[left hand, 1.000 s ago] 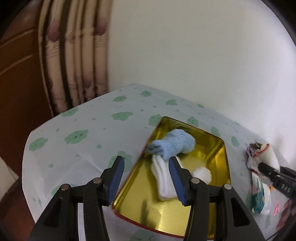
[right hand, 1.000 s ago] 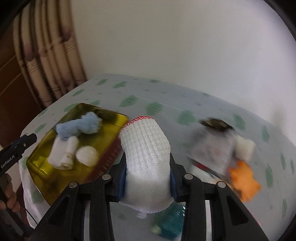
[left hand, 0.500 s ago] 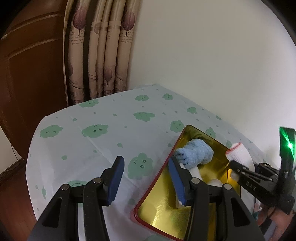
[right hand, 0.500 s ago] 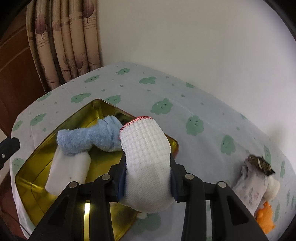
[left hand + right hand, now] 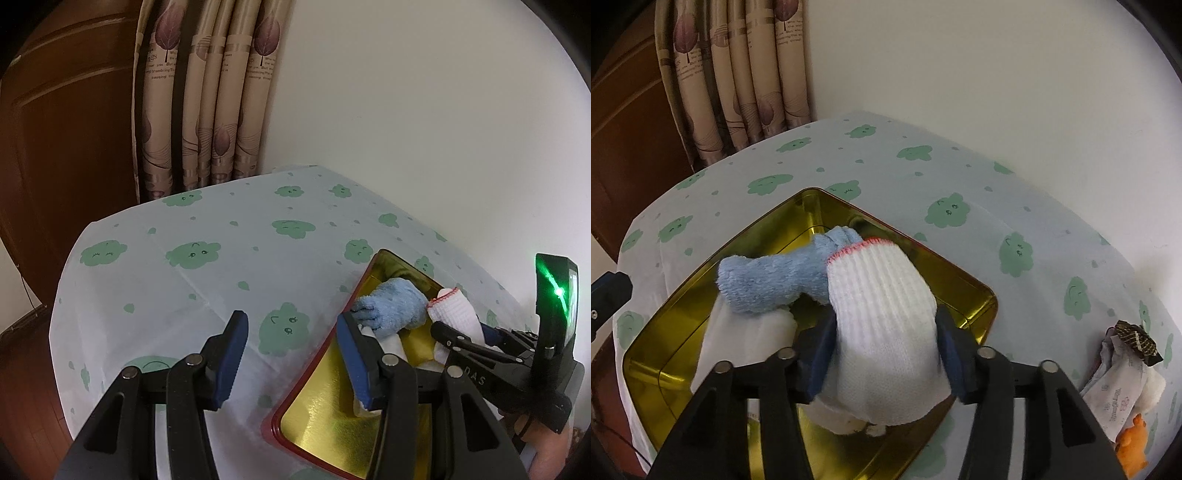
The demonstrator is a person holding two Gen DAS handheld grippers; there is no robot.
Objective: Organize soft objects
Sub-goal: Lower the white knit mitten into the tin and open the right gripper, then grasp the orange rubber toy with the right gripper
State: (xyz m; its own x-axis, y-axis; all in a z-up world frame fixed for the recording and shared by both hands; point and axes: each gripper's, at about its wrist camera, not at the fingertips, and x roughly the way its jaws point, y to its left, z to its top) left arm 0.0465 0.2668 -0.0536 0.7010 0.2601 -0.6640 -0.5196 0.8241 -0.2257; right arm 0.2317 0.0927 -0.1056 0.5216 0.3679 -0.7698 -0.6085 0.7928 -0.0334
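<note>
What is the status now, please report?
Right gripper over gold tin, jaws just opening, white knit glove between them. Left gripper open, empty. Blue towel crowds the drop spot.

One gold tin (image 5: 964, 284) holding three soft items: one blue fluffy sock (image 5: 772, 277), one white knit glove (image 5: 886, 317), one white folded cloth (image 5: 746, 339); outside it one pile of soft things (image 5: 1123, 384); two grippers.
</note>
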